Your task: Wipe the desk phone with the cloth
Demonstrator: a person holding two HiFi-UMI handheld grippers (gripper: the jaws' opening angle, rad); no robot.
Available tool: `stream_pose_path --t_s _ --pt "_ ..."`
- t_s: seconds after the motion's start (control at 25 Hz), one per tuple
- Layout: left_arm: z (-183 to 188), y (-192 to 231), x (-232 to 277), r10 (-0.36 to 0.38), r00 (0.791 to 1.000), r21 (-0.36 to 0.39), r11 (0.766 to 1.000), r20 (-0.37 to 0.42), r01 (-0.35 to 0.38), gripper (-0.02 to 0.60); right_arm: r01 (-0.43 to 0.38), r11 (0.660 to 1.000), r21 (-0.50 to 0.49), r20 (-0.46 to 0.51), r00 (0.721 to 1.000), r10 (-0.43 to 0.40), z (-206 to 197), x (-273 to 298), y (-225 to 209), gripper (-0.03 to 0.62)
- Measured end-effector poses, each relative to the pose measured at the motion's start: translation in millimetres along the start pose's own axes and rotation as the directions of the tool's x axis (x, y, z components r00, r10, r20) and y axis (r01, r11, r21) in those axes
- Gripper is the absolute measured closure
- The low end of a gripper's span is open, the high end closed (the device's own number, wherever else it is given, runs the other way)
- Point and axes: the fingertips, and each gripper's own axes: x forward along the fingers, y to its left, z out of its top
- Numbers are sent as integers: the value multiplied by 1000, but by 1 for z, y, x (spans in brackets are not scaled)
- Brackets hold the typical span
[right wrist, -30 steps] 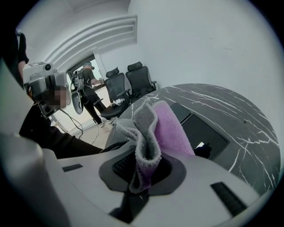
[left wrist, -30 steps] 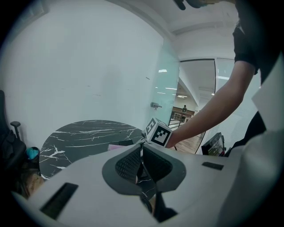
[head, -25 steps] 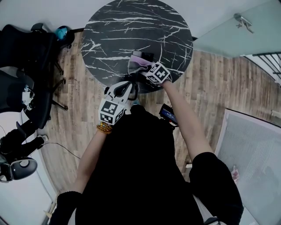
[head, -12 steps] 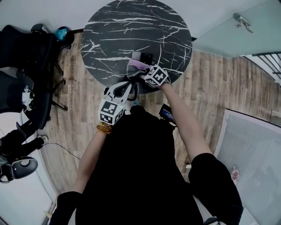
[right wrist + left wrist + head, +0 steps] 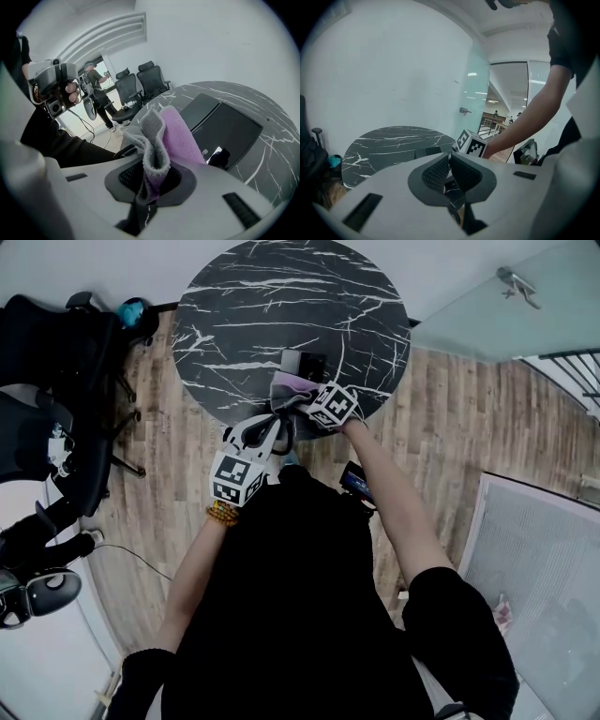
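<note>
The right gripper [image 5: 152, 176] pinches the cloth [image 5: 176, 136] over the desk phone [image 5: 225, 126], which sits by the near edge of the marble table [image 5: 253, 296]. The left gripper [image 5: 450, 171] hangs clenched and empty off that edge, with office chairs [image 5: 56, 362] to the left.

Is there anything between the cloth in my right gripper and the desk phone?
Nothing visible. The right gripper holds the cloth, and the desk phone lies directly ahead on the table, with no object between them.
</note>
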Motion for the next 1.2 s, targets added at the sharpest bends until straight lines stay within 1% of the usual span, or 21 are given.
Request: stream_pose_path --t_s 0.56,0.84,1.0,1.2 --pt "-1 -1 0 -1 1000 -9 1000 0 1 555 -37 999 21 -25 999 37 -12 7 12 540" --pt "-5 -2 0 -5 1000 -6 1000 -13 5 555 -62 997 40 -26 998 63 -11 7 19 540" --pt "0 -3 -1 -8 1000 -15 1000 -1 8 555 -68 997 34 -29 997 69 -15 9 24 540" --pt "1 -3 0 -9 1000 -17 1000 0 9 555 -88 995 54 -30 995 90 -18 11 27 540"
